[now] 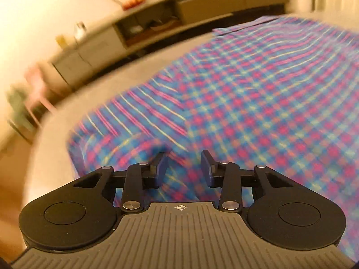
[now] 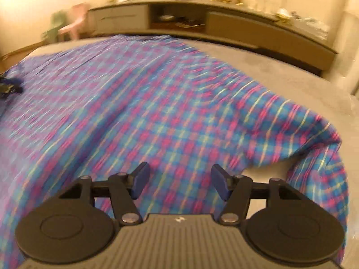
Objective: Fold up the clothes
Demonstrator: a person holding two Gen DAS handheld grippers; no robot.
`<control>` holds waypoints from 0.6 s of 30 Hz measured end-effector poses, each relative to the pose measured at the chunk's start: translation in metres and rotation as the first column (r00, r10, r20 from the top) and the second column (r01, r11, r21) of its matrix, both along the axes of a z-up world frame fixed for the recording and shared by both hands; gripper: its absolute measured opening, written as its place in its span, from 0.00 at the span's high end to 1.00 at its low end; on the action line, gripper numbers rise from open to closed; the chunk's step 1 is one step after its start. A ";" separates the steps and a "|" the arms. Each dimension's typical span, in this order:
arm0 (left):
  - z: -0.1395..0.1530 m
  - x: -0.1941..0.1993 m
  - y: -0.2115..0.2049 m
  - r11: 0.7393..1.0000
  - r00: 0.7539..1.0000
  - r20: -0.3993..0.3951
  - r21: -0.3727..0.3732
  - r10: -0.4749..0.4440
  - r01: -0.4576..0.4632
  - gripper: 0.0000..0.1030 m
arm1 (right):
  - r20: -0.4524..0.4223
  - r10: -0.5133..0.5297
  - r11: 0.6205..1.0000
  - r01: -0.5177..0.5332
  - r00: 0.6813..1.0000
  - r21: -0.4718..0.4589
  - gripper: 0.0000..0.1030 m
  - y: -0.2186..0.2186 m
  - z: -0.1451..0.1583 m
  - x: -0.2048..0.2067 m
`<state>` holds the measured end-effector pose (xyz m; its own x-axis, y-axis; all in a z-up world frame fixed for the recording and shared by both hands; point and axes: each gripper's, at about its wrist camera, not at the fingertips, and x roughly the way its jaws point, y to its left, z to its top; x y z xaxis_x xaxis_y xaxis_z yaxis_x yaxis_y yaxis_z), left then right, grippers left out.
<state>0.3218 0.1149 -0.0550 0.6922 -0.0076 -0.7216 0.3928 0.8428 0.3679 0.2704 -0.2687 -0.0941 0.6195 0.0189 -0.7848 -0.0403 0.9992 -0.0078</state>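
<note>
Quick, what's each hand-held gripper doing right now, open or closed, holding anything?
Left hand-held gripper: open, holding nothing, over the plaid cloth.
Right hand-held gripper: open, holding nothing, over the same cloth.

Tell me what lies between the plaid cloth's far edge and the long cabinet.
In the right wrist view, only bare grey surface separates the plaid cloth from the cabinet.

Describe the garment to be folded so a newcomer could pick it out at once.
Start at the big grey bed in front of the long low cabinet. Spread across most of it lies the checked shirt, under both open grippers. It is the only patterned thing there: blue, pink and pale yellow plaid against plain grey.
</note>
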 end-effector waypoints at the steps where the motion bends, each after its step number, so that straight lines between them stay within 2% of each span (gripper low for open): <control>1: -0.002 0.009 -0.003 0.999 1.000 0.021 0.042 0.011 -0.011 0.67 | 0.026 -0.014 1.000 0.014 1.000 -0.013 0.40 -0.003 -0.002 0.006; 4: -0.004 0.031 -0.006 0.993 0.997 0.034 0.097 0.070 -0.073 0.62 | 0.071 -0.063 0.998 0.063 0.995 0.010 0.43 -0.011 -0.010 0.015; 7: 0.005 0.024 -0.005 0.979 0.989 0.065 0.146 0.131 -0.139 0.74 | 0.107 -0.079 0.980 0.097 0.991 -0.174 0.44 -0.002 -0.008 0.000; 8: 0.012 0.014 -0.003 0.981 0.988 0.076 0.128 0.137 -0.146 0.74 | 0.112 -0.080 0.971 0.103 0.990 -0.216 0.46 -0.001 -0.002 -0.010; 9: 0.025 -0.006 0.000 0.992 0.990 0.082 0.053 0.114 -0.119 0.74 | 0.121 -0.067 0.973 0.092 0.990 -0.211 0.46 0.001 0.009 -0.024; 11: 0.043 -0.053 0.006 0.995 0.999 0.045 -0.098 0.025 -0.021 0.63 | 0.132 -0.005 0.995 0.018 0.991 -0.101 0.45 0.011 0.036 -0.058; 13: 0.044 -0.093 0.002 0.984 0.998 -0.019 -0.168 -0.067 0.063 0.63 | 0.080 0.097 0.992 -0.103 0.992 0.072 0.44 0.025 0.044 -0.089; 14: 0.041 -0.109 0.000 0.978 0.994 -0.046 -0.189 -0.103 0.092 0.63 | 0.031 0.151 0.979 -0.154 0.988 0.135 0.45 0.035 0.037 -0.102; 15: 0.034 -0.120 -0.001 0.977 0.991 -0.068 -0.185 -0.118 0.103 0.63 | -0.016 0.189 0.972 -0.185 0.982 0.148 0.47 0.045 0.026 -0.113; 17: 0.016 -0.135 0.002 0.982 0.988 -0.102 -0.161 -0.116 0.099 0.65 | -0.061 0.174 0.984 -0.171 0.983 0.056 0.51 0.049 0.013 -0.124; 18: 0.010 -0.139 0.006 0.985 0.989 -0.105 -0.148 -0.100 0.084 0.64 | -0.078 0.163 0.987 -0.163 0.984 0.009 0.48 0.050 0.006 -0.129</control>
